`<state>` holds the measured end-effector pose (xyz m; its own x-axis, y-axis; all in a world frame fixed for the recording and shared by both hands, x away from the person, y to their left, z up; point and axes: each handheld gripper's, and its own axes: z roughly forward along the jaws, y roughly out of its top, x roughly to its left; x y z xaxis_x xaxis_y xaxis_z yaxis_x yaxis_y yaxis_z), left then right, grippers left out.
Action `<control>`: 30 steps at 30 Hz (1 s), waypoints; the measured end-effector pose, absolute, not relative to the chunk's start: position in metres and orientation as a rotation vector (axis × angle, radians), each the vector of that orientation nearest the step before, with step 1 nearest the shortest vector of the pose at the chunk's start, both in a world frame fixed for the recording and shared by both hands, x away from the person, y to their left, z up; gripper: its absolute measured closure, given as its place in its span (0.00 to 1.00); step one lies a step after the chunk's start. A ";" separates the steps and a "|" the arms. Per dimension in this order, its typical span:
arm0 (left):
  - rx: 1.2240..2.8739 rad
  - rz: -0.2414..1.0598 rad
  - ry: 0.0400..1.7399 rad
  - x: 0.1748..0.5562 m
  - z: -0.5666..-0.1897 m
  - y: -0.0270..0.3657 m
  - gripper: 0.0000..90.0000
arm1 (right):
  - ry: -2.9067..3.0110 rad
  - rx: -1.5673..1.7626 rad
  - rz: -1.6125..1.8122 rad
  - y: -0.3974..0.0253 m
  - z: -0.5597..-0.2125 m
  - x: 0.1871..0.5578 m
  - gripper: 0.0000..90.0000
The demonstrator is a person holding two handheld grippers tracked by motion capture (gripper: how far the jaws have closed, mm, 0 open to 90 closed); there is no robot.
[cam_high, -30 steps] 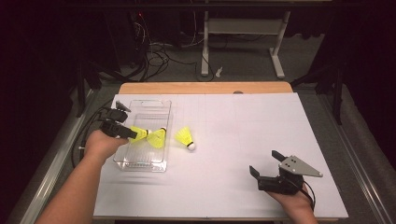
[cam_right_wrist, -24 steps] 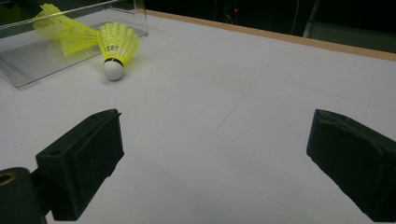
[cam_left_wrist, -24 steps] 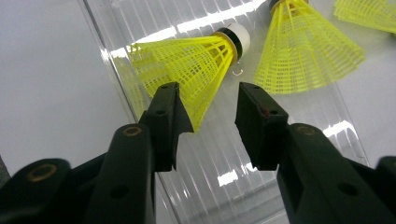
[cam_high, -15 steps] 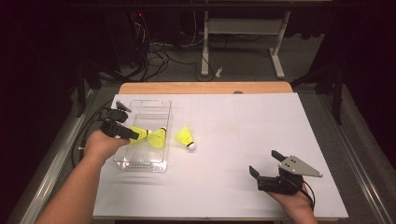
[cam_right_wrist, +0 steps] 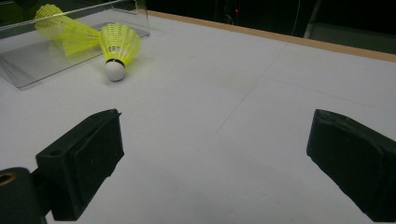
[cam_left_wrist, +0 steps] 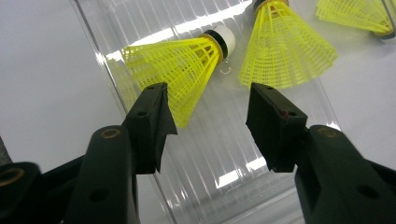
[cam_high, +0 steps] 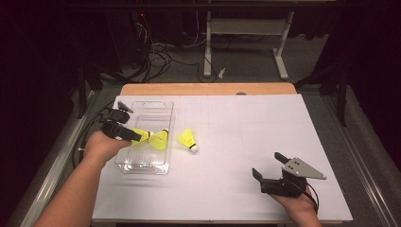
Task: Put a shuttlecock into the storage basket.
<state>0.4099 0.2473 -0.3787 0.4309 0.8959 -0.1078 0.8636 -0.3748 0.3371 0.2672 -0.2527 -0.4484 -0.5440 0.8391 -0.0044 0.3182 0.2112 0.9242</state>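
White table (cam_high: 236, 123): clear tray (cam_high: 156, 111) holds two yellow shuttlecocks (cam_left_wrist: 187, 65); a third shuttlecock (cam_high: 188, 140) lies just beside it. Left gripper (cam_left_wrist: 208, 121) gapes over the tray; right gripper (cam_high: 269, 172) wide, well apart.

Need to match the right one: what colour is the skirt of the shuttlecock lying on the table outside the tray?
Yellow mesh skirt, white cork tip on the shuttlecock; clearest in the right gripper view.
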 end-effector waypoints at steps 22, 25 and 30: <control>2.390 0.054 1.455 0.401 -0.372 0.228 0.26 | 1.981 1.067 1.315 -0.252 -0.449 0.268 0.05; 2.405 0.053 1.442 0.399 -0.372 0.222 0.18 | 1.983 1.071 1.315 -0.252 -0.449 0.268 0.05; 2.419 0.049 1.435 0.398 -0.372 0.215 0.11 | 1.984 1.070 1.314 -0.252 -0.449 0.268 0.05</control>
<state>0.3982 0.2154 -0.3718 0.4927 0.8596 -0.1353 0.8483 -0.4398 0.2949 0.2680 -0.2518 -0.4494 -0.5485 0.8362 -0.0013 0.3249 0.2146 0.9211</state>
